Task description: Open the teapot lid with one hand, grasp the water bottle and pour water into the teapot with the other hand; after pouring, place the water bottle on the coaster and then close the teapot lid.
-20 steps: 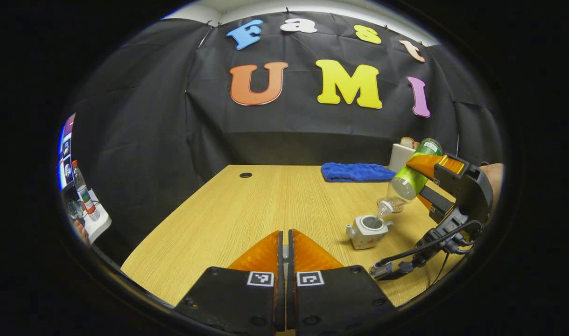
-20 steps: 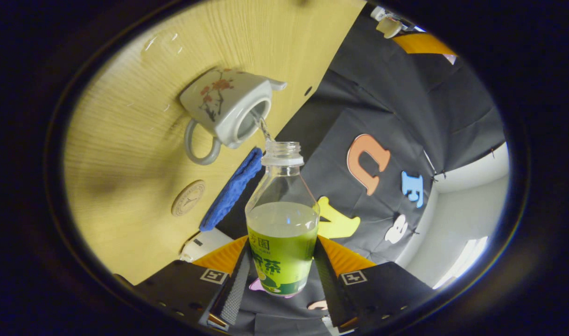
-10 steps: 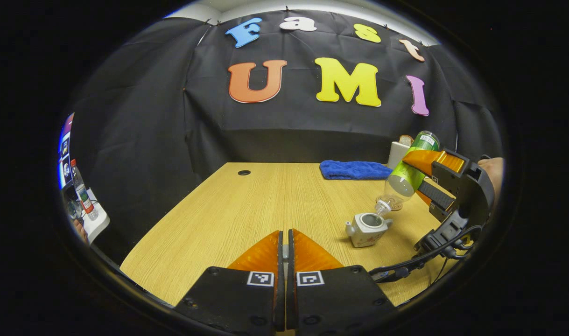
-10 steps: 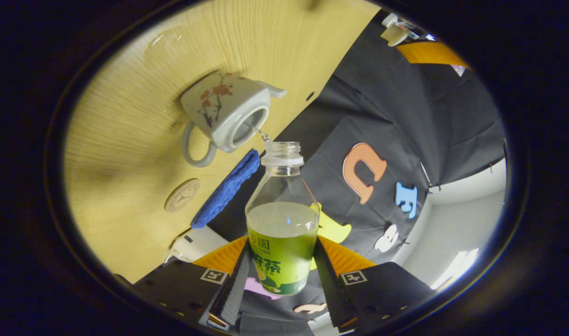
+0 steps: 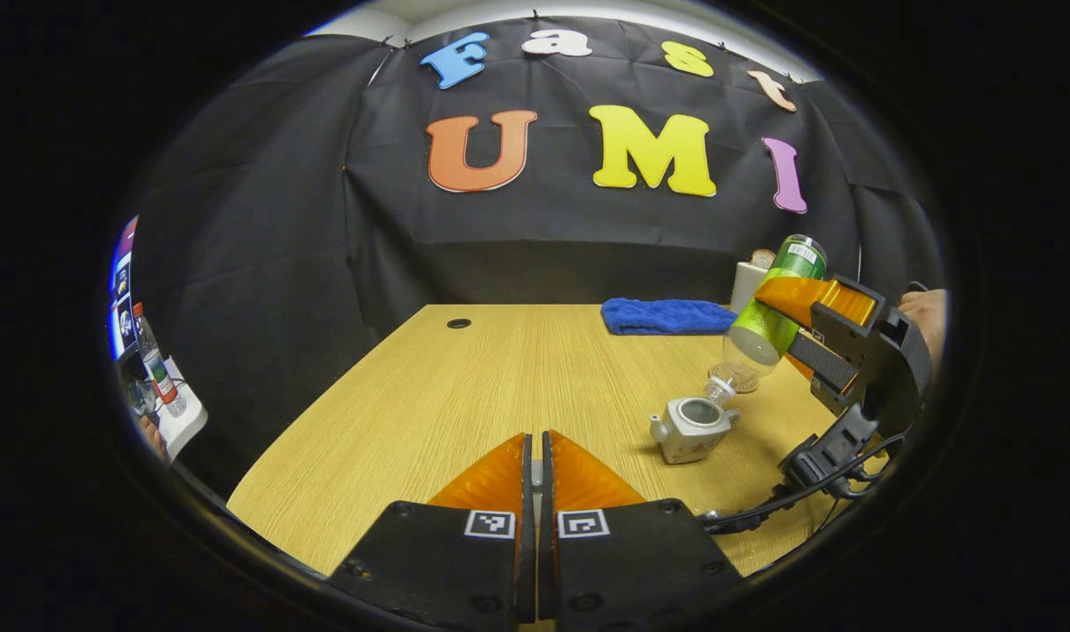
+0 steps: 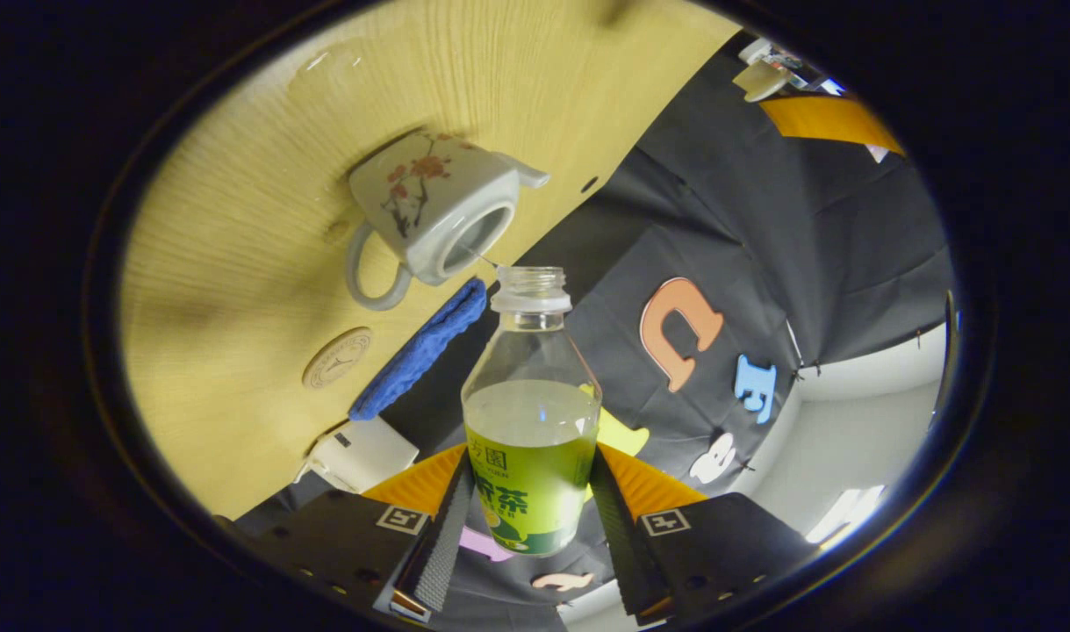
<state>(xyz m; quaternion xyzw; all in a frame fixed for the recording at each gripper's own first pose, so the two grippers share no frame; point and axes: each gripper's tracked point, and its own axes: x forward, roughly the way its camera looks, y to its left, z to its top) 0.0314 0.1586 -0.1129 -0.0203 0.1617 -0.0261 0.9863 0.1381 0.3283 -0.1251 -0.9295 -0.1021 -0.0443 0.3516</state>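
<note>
the water bottle point(image 6: 531, 412) stands at the centre of the right gripper view, uncapped, its clear neck empty and a pale liquid filling the lower body behind a green label. a very thin thread of water runs from its mouth toward the open top of the teapot point(image 6: 438, 215), which sits at the upper left of that frame on the wooden table point(image 6: 236, 369). the teapot is white with a red blossom sprig on its side, a looped handle and a short spout; its lid is off and the inside looks dark, so how much it holds cannot be told. the right gripper point(image 6: 529, 513) clamps the bottle's labelled lower part, one finger point(image 6: 442, 535) pressed against each side, at the bottom centre of the frame.

in the left gripper view the same bottle point(image 5: 767, 325) hangs tilted, mouth down, at the right of the frame, its mouth just above and beside the teapot point(image 5: 691, 428). the right gripper point(image 5: 798, 320) grasps it from the far right, with a hand point(image 5: 925, 314) at the frame's edge.

the left gripper point(image 5: 538, 465) sits at the bottom centre of its own view with its fingers drawn together, only a thin slit between them; whether anything is pinched there cannot be told. the teapot is well to the right of those fingers.

a round coaster point(image 6: 335, 358) lies on the table at centre left of the right gripper view, below the teapot and beside a blue cloth point(image 6: 419, 351). a white box point(image 6: 359, 455) sits lower left.
</note>
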